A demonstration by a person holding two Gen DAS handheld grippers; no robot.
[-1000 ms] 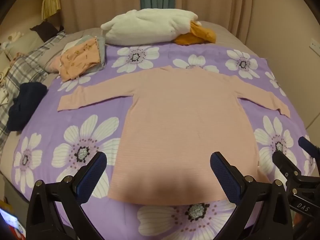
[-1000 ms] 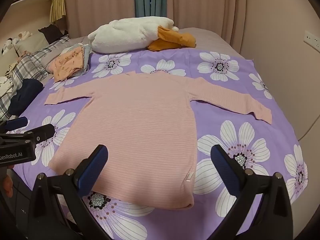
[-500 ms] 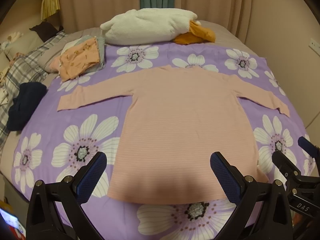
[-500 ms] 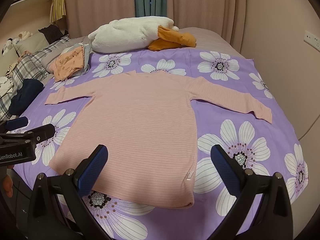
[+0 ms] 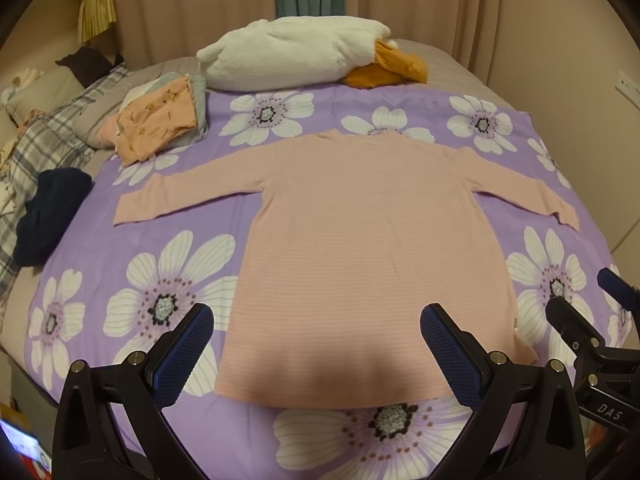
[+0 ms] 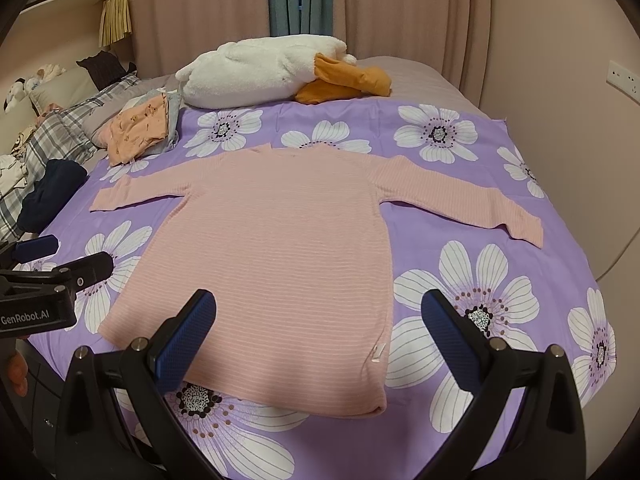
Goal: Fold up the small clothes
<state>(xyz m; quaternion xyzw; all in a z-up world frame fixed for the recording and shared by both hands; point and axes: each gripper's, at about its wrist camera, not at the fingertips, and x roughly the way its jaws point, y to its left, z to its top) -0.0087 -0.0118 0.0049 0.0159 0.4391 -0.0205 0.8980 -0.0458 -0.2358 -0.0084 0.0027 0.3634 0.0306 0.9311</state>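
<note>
Two grippers hang over the near edge of the bed, and almost nothing has changed across the last second: the left gripper and the right gripper sit where they sat, each with its blue-padded fingers spread wide and nothing between them. The pink long-sleeved top lies as before, flat on the purple flowered bedspread, neckline toward the far end, hem nearest the cameras, both sleeves stretched out to the sides. The left sleeve and right sleeve show no fold or lift, and the hem edge rests unwrinkled just beyond the fingers.

That stillness suggests the spreading step is finished and the folding has not begun; this reads as a pause before the first grasp. A likely next move is to take a sleeve or a side of the body and bring it across the middle.

Beyond the top, a stack of folded small clothes sits at the far left, a white plush cushion lies across the head of the bedspread, and a dark navy garment waits off the left edge.
</note>
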